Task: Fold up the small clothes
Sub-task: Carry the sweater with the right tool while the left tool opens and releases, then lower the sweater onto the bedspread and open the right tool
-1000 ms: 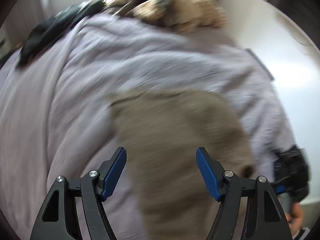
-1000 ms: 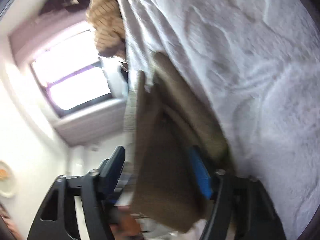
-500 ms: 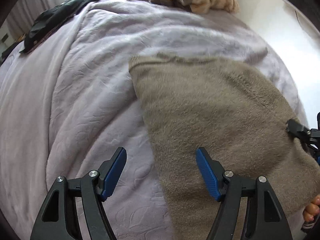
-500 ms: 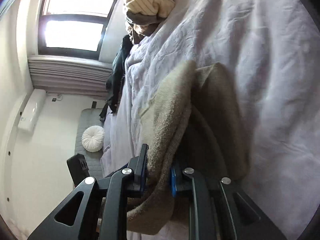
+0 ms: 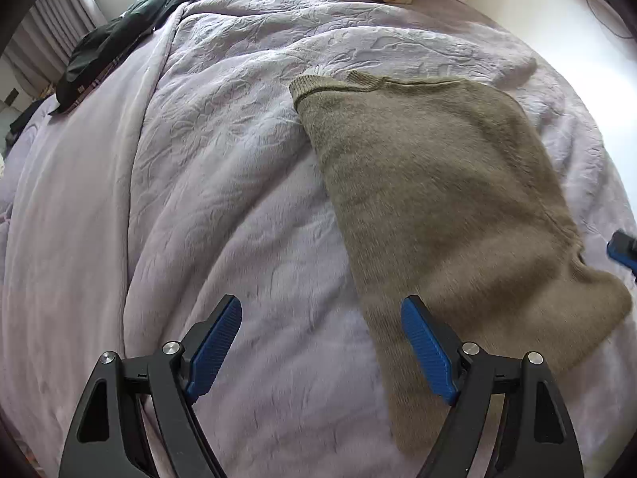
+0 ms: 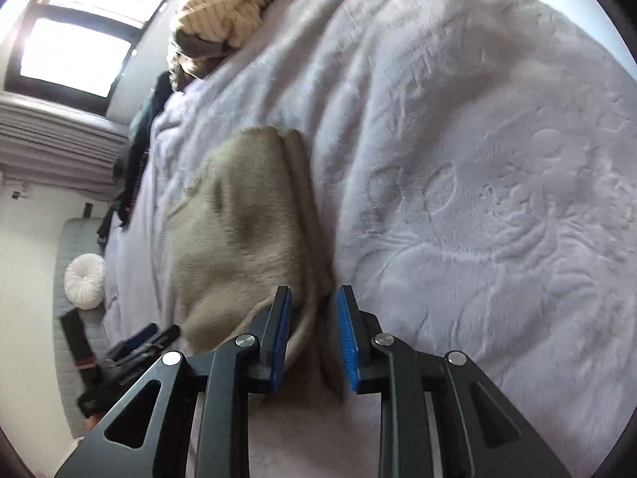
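Right gripper (image 6: 314, 334) astride olive sweater (image 6: 243, 231) edge

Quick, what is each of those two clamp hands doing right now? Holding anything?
Left gripper: open, holding nothing, above the blanket.
Right gripper: open, fingers either side of the brown sweater edge, not clamped.

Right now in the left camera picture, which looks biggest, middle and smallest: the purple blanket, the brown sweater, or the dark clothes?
1. Purple blanket, biggest: it fills most of the picture.
2. Brown sweater.
3. Dark clothes, smallest, though they lie farther from the camera, so their real size is unsure.
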A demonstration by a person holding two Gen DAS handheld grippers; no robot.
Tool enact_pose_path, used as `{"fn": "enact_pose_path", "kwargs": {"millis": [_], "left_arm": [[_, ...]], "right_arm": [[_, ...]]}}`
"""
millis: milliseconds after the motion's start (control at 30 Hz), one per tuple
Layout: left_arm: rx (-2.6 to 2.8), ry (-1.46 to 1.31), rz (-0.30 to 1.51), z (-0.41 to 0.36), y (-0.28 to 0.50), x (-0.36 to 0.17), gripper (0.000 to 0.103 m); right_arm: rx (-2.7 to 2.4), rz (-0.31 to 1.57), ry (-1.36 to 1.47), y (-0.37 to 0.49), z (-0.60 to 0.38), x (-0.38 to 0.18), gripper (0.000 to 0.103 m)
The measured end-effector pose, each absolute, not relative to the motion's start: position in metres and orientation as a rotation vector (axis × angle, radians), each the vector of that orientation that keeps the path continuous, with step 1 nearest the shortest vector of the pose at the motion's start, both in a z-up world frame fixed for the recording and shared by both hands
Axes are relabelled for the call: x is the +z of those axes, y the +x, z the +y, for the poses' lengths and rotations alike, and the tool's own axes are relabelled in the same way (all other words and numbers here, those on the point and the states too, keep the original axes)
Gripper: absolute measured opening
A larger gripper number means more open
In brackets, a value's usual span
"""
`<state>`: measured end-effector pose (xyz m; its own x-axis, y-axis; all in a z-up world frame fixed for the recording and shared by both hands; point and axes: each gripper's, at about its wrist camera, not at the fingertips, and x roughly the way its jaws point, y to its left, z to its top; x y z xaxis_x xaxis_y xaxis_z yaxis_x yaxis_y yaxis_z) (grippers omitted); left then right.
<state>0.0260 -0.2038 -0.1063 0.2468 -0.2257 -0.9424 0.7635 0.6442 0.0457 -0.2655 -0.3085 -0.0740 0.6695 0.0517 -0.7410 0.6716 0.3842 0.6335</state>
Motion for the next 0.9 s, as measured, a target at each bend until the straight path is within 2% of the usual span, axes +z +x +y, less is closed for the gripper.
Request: {"fn": "enact_pose_path", "kwargs": {"millis": [133,233,400,433,467,500,533,600,667,900], "left_arm": [[-0.763,0.566,1.146,-0.201,0.009,-0.104,0.084],[-0.778,0.586,1.176,-0.207,-0.005,-0.115,0.084],[-0.757,0.587,1.226,-0.201,-0.011,-0.142,0.084],[-0.763,0.567,1.239,-0.196,-0.010,-0.146,0.084],[-0.769,0.549,1.257,-0.190,-0.008,-0.148,0.084],[-0.772,0.537,1.270,-0.186,-0.008,-0.150,0.084],[-0.773,0.528,1.277,-0.181,-0.007,-0.150,0.084],[-0.774,0.522,1.274,-0.175,-0.008,-0.148,0.084],[-0.760,0.534,1.273,-0.173,-0.009,-0.145,0.084],[-0.726,0.579,1.264,-0.172,-0.012,-0.135,0.084]], "right_arm": [[-0.254,0.720,1.022,-0.242,-0.283,-0.036,0.027],[-0.152,0.816,0.883,-0.193,-0.252,-0.026,0.027],[-0.321,1.070,0.842,-0.188,-0.244,-0.091,0.027],[-0.384,1.110,0.873,-0.202,-0.247,-0.107,0.022],[-0.406,1.098,0.967,-0.221,-0.254,-0.123,0.019],[-0.404,1.053,1.058,-0.238,-0.258,-0.129,0.008],[-0.406,1.015,1.117,-0.251,-0.260,-0.131,0.007],[-0.417,1.003,1.111,-0.264,-0.259,-0.124,0.007],[-0.428,1.031,1.062,-0.265,-0.255,-0.114,0.011],[-0.450,0.985,1.019,-0.249,-0.254,-0.085,0.012]]}}
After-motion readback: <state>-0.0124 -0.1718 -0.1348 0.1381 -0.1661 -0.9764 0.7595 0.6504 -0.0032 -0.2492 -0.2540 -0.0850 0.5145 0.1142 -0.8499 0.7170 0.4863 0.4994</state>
